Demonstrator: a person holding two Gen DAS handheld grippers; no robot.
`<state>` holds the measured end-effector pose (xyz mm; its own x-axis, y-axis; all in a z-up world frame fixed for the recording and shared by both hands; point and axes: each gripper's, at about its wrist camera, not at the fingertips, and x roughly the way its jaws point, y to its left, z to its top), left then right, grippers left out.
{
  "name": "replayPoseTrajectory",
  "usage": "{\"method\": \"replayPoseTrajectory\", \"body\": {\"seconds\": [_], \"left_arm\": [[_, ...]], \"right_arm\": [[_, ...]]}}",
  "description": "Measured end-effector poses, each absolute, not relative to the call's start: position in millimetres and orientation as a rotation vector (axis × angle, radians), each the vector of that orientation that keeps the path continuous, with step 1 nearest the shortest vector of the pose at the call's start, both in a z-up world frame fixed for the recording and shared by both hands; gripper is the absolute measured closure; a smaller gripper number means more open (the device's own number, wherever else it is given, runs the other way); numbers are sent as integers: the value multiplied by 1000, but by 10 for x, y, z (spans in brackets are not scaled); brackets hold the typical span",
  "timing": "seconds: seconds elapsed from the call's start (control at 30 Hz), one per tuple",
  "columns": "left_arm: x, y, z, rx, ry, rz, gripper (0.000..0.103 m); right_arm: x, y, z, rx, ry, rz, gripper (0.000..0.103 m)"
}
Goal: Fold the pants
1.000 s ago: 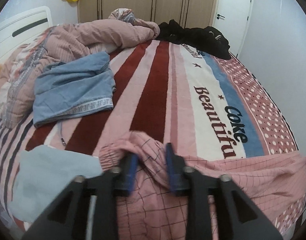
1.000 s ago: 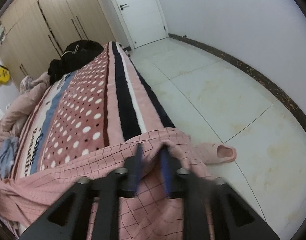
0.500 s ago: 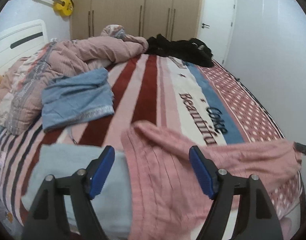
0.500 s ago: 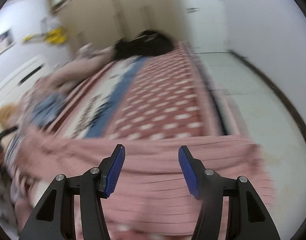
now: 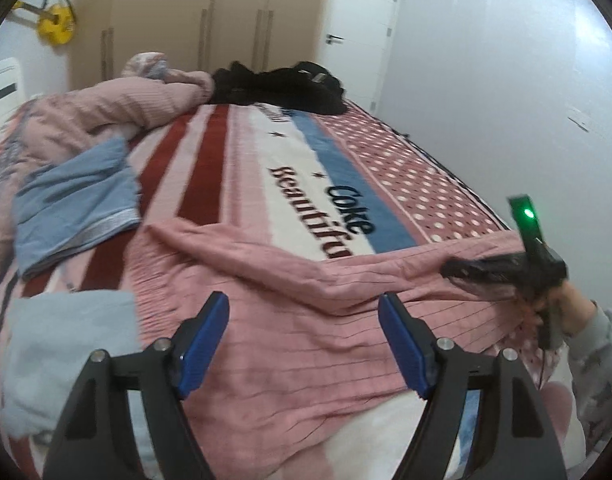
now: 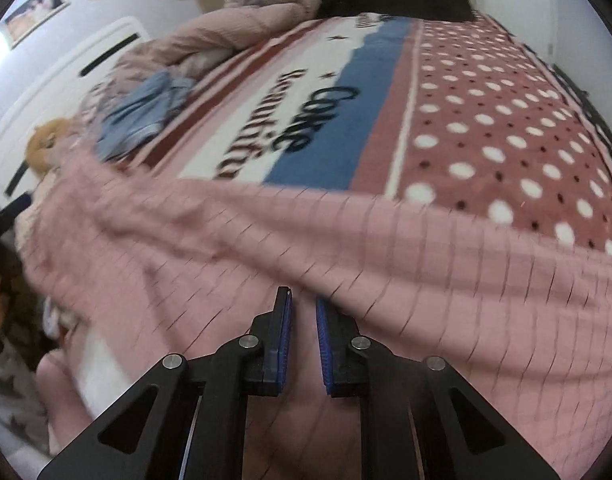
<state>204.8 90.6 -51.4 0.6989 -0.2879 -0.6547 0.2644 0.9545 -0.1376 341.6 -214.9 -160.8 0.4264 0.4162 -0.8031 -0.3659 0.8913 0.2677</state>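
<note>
Pants (image 5: 289, 280) lie spread across the bed's (image 5: 406, 152) near edge; we read this as regrasping before a fold. Left claw (image 5: 303, 344) spread, empty above them. Right claw (image 6: 303, 344) has just closed, pinching pants fabric. Next: left needs a grip too.

A bed (image 5: 390, 148) with a striped and dotted blanket (image 6: 486, 92) fills the room, its white headboard (image 6: 65, 80) against a pale wall. Beyond its far end stand beige wardrobes (image 5: 209, 16) and a white door (image 5: 362, 28). A yellow guitar (image 5: 55, 26) and a framed picture (image 6: 35, 10) hang on the wall.
</note>
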Motion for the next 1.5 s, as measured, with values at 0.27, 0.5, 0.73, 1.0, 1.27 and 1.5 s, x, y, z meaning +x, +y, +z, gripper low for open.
{"method": "replayPoseTrajectory", "body": {"seconds": [0.27, 0.5, 0.73, 1.0, 1.27, 1.5], "left_arm": [[2418, 615, -662, 15, 797, -357, 29], [2722, 588, -865, 19, 913, -344, 29], [2970, 650, -856, -26, 898, -191, 29], [2760, 511, -769, -50, 856, -261, 27], [2795, 290, -705, -33, 830, -240, 27], [2919, 271, -691, -32, 815, -215, 27]], "right_arm": [[3851, -2354, -1474, 12, 995, 365, 92], [3751, -2236, -1351, -154, 1017, 470, 73], [3377, -2965, -1210, -45, 966, 352, 68], [2989, -3960, -1325, 25, 1041, 222, 68], [3414, -4465, -1429, 106, 979, 81, 75], [3768, -4759, -1430, 156, 993, 16, 75]]}}
